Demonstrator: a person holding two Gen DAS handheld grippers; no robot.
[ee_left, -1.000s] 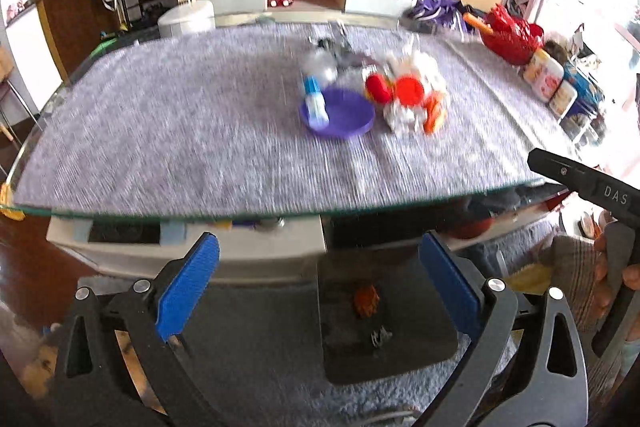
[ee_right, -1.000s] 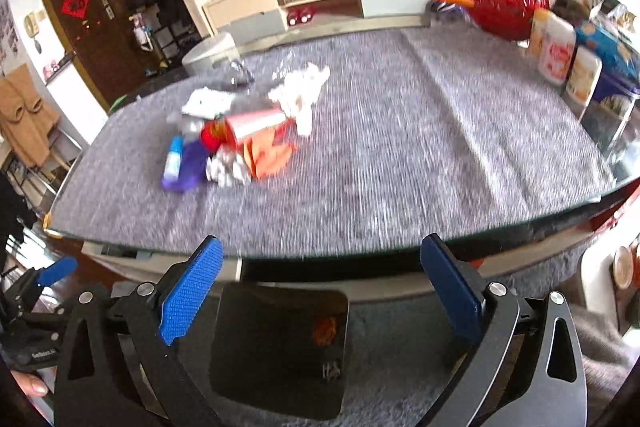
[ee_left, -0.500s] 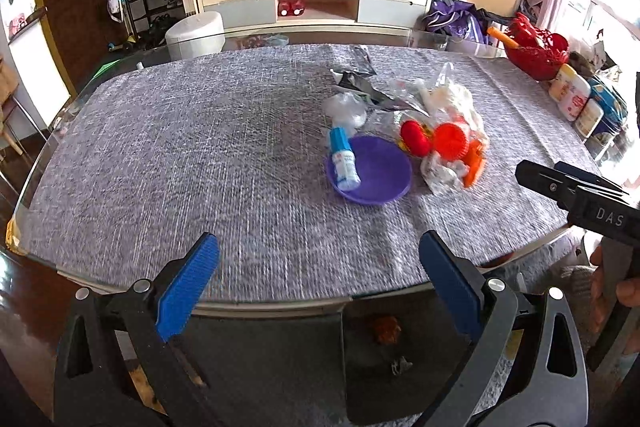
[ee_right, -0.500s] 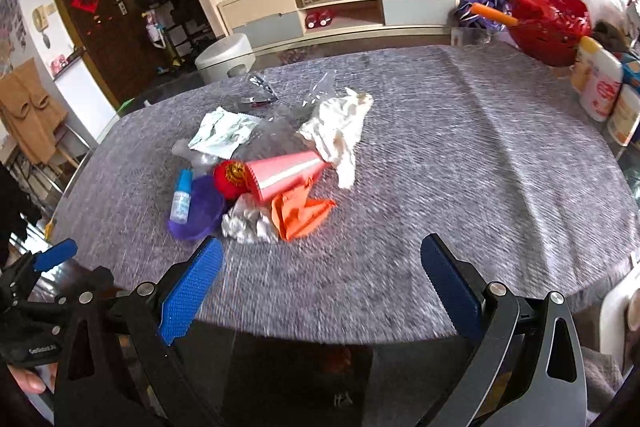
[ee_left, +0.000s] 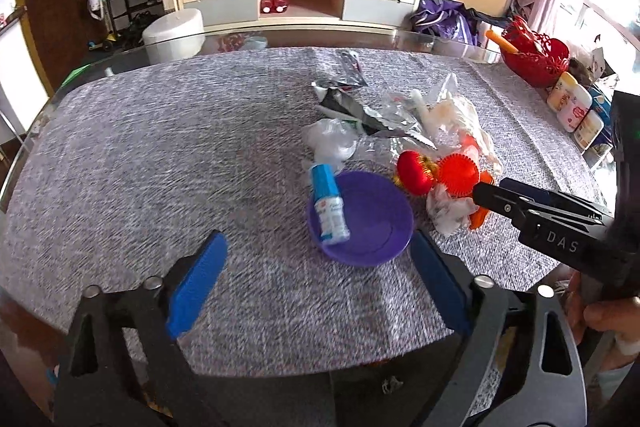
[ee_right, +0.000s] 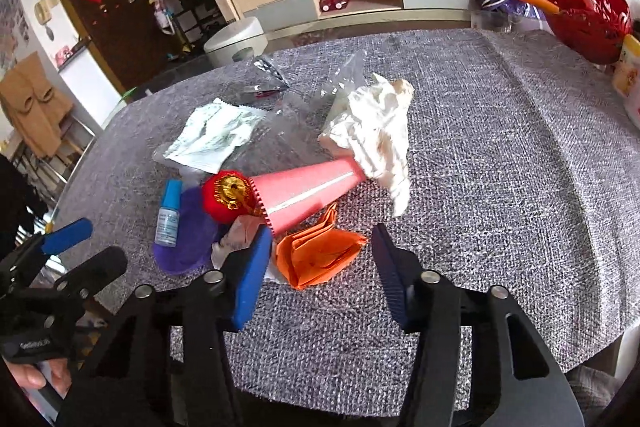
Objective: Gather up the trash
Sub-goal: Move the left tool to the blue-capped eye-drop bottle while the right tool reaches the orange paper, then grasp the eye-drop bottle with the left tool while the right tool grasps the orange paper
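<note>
Two tools, both released and holding nothing, face a trash pile on the table (ee_right: pixel 500 155); the right tool (ee_right: pixel 316 267) straddles the orange paper (ee_right: pixel 316 255), with the pink cone (ee_right: pixel 304 195) and white tissue (ee_right: pixel 372 135) beyond; the left tool (ee_left: pixel 316 267) faces the purple dish (ee_left: pixel 360 219) bearing a small bottle (ee_left: pixel 328 207). Best practice, in judgement: lower over the paper, pinch its thick fold, avoid the cloth. Against the earlier frame, both tools have advanced over the table and the pile looms nearer.
</note>
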